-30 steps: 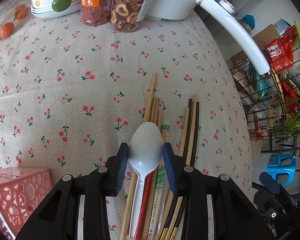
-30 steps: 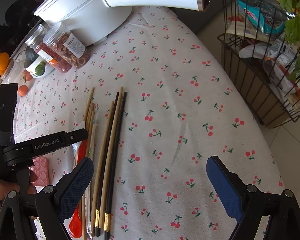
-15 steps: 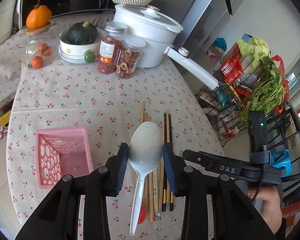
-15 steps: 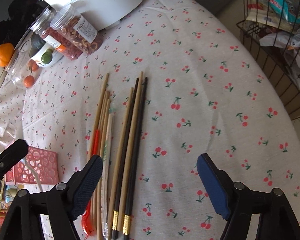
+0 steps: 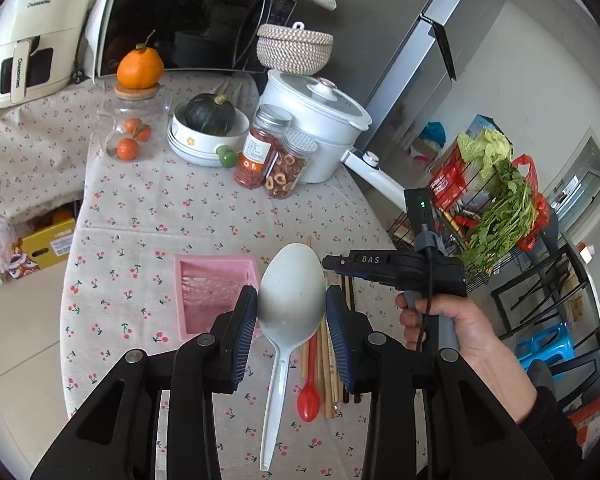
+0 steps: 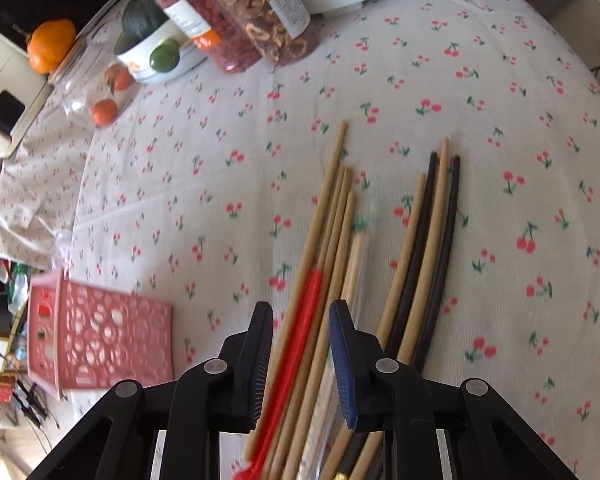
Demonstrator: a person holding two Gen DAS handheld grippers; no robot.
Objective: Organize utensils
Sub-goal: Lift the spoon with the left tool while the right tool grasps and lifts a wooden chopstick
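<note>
Utensils lie in a loose row on the cherry-print tablecloth [image 6: 440,80] — pale wooden chopsticks [image 6: 332,208], black chopsticks [image 6: 440,240] and a red plastic spoon [image 6: 296,344] — while one white plastic spoon [image 5: 290,308] is up off the cloth, its bowl pinched between the pads of the left gripper [image 5: 292,312], handle hanging back toward the wrist. Ahead and to that gripper's left sits the pink perforated plastic basket [image 5: 216,276], likely the spoon's destination. The right gripper [image 6: 300,360] is low over the pile, jaws narrowed but not closed, straddling the red spoon's handle and the sticks beside it; whether the pads touch anything I cannot tell. These pieces look light, stiff and smooth — a grip across the slim handle mid-length should serve, though neighbouring sticks may get caught along with it
</note>
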